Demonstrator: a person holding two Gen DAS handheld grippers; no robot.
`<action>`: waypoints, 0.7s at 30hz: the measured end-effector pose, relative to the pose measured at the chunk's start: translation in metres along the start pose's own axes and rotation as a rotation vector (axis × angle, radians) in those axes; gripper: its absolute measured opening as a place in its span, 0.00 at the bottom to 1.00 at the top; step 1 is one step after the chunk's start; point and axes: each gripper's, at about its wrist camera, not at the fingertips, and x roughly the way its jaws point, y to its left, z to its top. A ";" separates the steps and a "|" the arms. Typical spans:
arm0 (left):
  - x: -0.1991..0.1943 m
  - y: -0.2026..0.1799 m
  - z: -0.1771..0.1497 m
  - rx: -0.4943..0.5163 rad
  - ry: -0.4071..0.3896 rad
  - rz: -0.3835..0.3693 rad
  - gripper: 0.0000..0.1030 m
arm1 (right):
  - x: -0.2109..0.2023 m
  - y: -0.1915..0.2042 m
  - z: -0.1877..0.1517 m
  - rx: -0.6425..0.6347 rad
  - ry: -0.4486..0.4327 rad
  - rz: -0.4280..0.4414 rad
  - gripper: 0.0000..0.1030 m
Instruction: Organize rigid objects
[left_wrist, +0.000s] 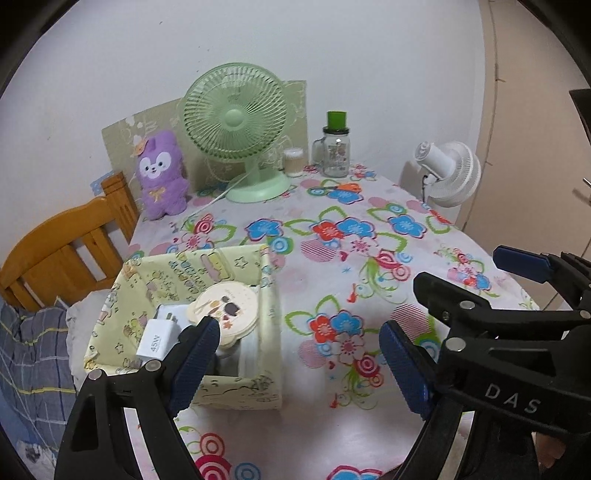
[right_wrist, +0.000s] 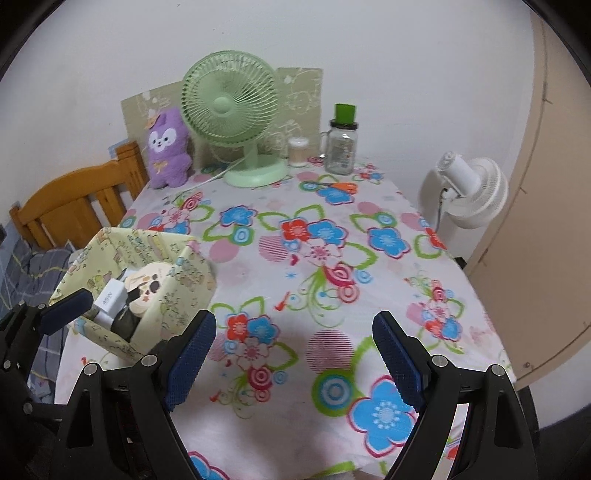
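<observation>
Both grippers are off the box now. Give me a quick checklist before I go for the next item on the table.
1. Left gripper empty and open: ok, nothing between its blue pads.
2. Right gripper empty and open: ok, only tablecloth shows between its pads.
3. Charger inside the box: ok, leaning against the round tin.
4. Box upright on the table: ok, but it sits close to the left edge by the chair.
5. Loose item left to pick: orange-handled scissors lie in front of the jar; ok.
6. Fan cable clear of that reach: cannot tell.
</observation>
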 end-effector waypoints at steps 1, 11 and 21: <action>-0.001 -0.001 0.000 -0.003 -0.003 -0.003 0.90 | -0.003 -0.003 -0.001 0.002 -0.005 -0.009 0.86; -0.022 -0.019 0.005 0.016 -0.057 -0.020 0.93 | -0.033 -0.029 -0.008 0.044 -0.064 -0.055 0.86; -0.050 -0.025 0.002 0.049 -0.128 -0.010 0.96 | -0.066 -0.040 -0.020 0.075 -0.126 -0.101 0.86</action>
